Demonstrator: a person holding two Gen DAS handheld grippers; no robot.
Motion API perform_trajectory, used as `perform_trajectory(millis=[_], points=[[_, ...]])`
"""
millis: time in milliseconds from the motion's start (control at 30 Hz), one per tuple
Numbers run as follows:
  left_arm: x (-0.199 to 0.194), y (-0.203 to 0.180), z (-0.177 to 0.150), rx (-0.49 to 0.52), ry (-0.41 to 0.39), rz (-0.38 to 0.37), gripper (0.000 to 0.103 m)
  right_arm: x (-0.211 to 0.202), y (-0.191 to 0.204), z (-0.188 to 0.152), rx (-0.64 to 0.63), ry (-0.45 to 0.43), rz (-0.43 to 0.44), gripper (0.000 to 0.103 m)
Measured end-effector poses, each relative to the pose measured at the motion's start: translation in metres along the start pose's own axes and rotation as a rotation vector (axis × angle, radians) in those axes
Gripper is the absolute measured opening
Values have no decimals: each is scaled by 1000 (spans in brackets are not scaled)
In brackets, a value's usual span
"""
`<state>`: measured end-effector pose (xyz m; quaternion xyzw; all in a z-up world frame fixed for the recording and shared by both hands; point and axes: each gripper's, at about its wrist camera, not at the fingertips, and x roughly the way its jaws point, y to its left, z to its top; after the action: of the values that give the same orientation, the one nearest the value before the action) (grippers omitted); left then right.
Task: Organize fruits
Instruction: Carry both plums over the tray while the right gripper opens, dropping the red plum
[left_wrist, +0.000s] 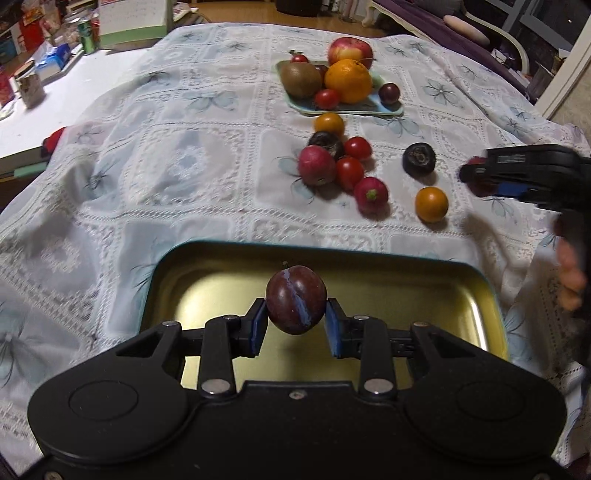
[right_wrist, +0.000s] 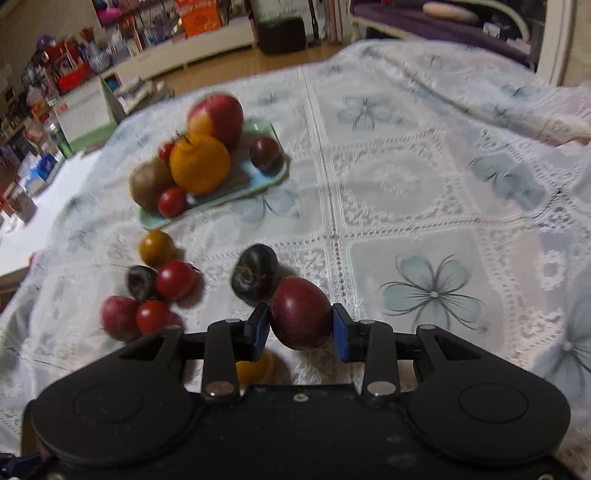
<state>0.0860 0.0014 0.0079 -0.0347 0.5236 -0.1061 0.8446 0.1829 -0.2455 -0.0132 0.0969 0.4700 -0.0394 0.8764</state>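
Left tongs (left_wrist: 296, 320) are clamped on a dark purple plum (left_wrist: 296, 300), both blue pads pressed to its sides, and hold it above a gold-lined tin tray (left_wrist: 476, 295) with a teal rim. Beyond the tray, on the lace cloth (left_wrist: 184, 184) over the surface, loose fruit lies in a cluster: a yellow tomato (left_wrist: 329, 124), two red tomatoes, two pinkish-red radishes and a dark fruit, touching or nearly so. A second dark fruit (left_wrist: 419, 159) and an orange tomato (left_wrist: 431, 199) lie apart to the right. Farther back a pale green plate (left_wrist: 391, 109) carries an apple (left_wrist: 349, 51), an orange (left_wrist: 348, 81), a kiwi (left_wrist: 301, 79) and smaller fruit. At the right edge the other tongs show, blurred, with fingers of a hand (left_wrist: 570, 280) below.

From the right wrist, the right tongs (right_wrist: 300, 328) grip a reddish-purple plum (right_wrist: 301, 313) between their pads, clear of the cloth. The black fruit (right_wrist: 255, 275) sits just behind it. The green plate (right_wrist: 275, 177) with its pile lies at upper left, the loose cluster at left, blurred.
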Motion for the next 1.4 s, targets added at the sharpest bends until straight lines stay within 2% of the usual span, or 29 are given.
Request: perform_trajectory(millis=[100, 267, 467, 667, 867, 1400], points=[[-5, 7, -9, -21, -10, 12, 42, -29, 3, -8, -2, -30, 33, 37], [-14, 17, -25, -47, -28, 26, 42, -72, 20, -38, -76, -33, 91, 37], [-15, 23, -43, -69, -22, 42, 42, -97, 34, -82, -134, 68, 156, 37], [-8, 24, -50, -80, -3, 66, 42, -95, 42, -117, -147, 154, 197, 37], [-6, 18, -53, -56, -9, 88, 42, -96, 52, -129, -186, 133, 183, 37], [-13, 11, -55, -36, -29, 77, 43, -92, 56, -135, -217, 137, 166, 37]])
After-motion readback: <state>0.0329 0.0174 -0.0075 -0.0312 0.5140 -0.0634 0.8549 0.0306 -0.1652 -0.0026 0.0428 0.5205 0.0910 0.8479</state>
